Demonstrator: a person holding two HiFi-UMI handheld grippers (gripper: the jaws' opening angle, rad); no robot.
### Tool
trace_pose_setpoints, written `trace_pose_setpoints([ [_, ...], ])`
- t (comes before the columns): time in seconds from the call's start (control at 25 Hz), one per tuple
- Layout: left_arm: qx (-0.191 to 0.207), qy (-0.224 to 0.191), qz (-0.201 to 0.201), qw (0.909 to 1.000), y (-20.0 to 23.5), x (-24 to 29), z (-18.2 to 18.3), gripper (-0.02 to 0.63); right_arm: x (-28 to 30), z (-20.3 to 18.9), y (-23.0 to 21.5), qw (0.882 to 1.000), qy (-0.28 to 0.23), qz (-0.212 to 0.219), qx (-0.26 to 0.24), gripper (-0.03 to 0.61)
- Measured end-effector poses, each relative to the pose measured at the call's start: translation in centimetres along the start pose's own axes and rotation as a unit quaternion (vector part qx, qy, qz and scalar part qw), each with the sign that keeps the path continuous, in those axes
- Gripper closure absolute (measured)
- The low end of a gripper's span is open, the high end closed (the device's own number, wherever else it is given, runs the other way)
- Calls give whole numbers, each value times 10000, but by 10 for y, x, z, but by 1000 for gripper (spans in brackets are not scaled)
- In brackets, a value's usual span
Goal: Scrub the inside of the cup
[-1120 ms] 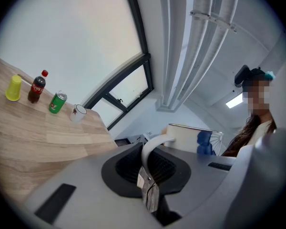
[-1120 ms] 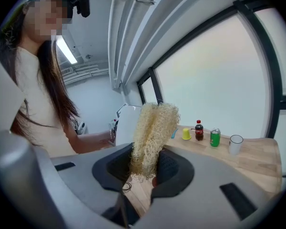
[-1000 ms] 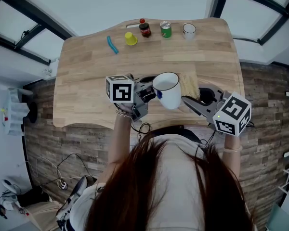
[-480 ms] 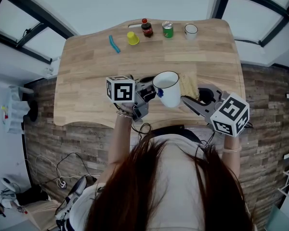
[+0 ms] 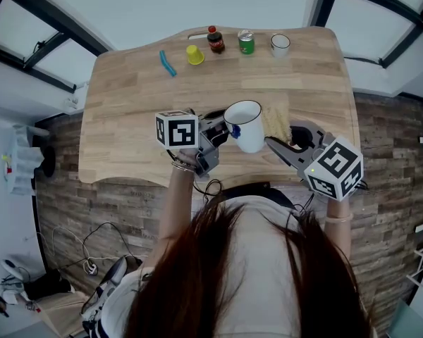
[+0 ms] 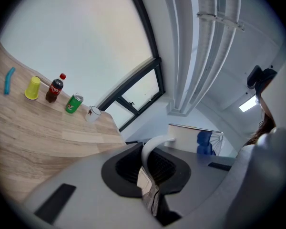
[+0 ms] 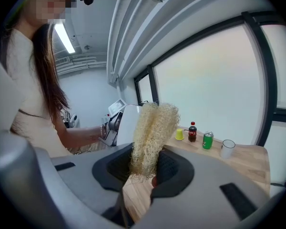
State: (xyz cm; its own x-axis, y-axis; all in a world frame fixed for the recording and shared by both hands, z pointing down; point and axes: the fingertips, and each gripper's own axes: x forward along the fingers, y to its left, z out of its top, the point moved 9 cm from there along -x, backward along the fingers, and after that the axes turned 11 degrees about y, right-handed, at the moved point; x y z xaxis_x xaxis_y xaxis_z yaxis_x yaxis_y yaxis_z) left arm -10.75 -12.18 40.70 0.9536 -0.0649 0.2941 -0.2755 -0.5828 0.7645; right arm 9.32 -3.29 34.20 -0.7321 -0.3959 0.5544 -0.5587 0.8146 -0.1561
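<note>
Pre-scrub stage. My left gripper point(image 5: 221, 136) jaws pinch the cup point(image 5: 245, 128) by its handle point(image 6: 151, 148), over the bench point(image 5: 127, 97); my right gripper point(image 5: 276, 145) jaws clamp the loofah point(image 5: 276, 121) just beside it. Next, I judge: feed loofah through the rim.

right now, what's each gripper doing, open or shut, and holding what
Left gripper: shut on the handle of the white cup.
Right gripper: shut on the pale fibrous scrubber.
</note>
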Motion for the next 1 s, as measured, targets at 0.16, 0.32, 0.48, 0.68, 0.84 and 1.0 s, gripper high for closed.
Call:
trace_pose_setpoints([
  [0.16,-50,-48,117,9999,3,-2,0,591,3,1,-1,10000,47,-79,-36,466],
  [0.32,-123,-138,267,9995,7,-4,-2,591,7,3,-2,9998,117,-127,-85,466],
  [0.48,-186,-198,419,9988,8,-6,-4,591,10,3,-2,9997,178,-149,-107,466],
  [0.68,-63,-414,1134,9927,12,-11,6,591,21,6,7,9997,61,226,-62,463],
  [0.84,-79,-379,1426,9890,16,-15,7,591,32,4,9,9998,183,2,-116,463],
  [1.0,-220,-478,1576,9861,18,-16,8,591,36,7,7,9993,150,-271,-194,463],
])
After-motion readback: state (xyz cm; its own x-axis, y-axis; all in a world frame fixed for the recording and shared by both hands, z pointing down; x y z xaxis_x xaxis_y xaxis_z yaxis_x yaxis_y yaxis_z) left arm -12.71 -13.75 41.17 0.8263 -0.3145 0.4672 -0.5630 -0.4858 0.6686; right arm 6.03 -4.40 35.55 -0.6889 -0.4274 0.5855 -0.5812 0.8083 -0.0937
